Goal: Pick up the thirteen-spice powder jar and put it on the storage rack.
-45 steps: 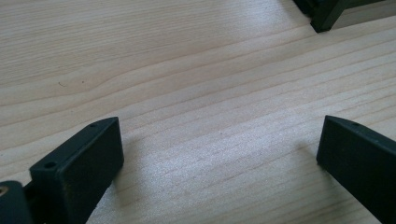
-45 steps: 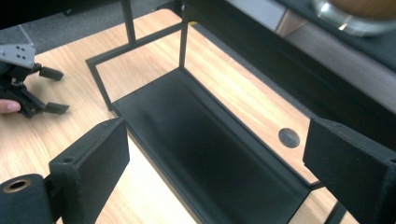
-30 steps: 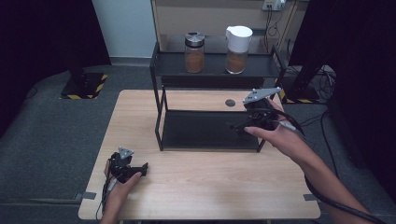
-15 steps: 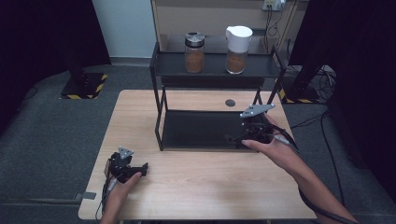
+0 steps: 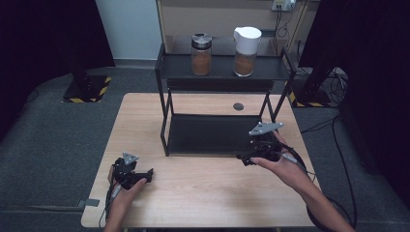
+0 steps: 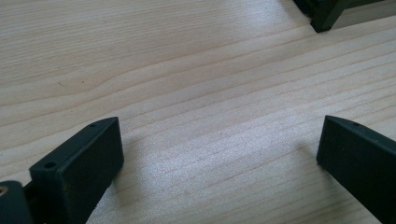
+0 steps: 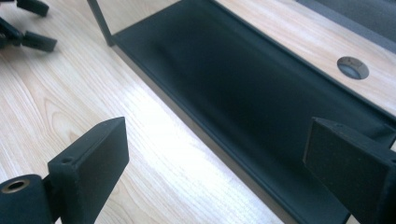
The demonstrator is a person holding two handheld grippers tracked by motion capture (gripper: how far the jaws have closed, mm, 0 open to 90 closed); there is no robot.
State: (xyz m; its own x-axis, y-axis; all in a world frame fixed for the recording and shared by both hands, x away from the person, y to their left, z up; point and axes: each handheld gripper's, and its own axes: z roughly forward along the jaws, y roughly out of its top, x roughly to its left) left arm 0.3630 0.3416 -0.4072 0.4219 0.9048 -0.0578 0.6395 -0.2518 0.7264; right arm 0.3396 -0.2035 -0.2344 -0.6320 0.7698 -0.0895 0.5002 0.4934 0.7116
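No brand, label or writing can be read on anything here. My left gripper (image 5: 145, 174) rests low on the near left part of the light wooden desk (image 5: 203, 193), its jaws spread wide with only bare wood grain between them in the left gripper view. My right gripper (image 5: 244, 158) hovers at the front right edge of the black two-tier rack (image 5: 167, 123), a grey three-cornered plate on top of it; its jaws are also wide apart and hold nothing, and the right gripper view looks between them onto the rack's dark lower shelf (image 7: 243, 93). On the rack's upper shelf stand two jars of brown powder, well apart from both grippers: a glass jar with a dark lid (image 5: 201, 47) on the left and a jar with a white lid (image 5: 246, 44) just beside it on the right. A small round metal grommet (image 5: 238, 106) sits in the desk behind the lower shelf
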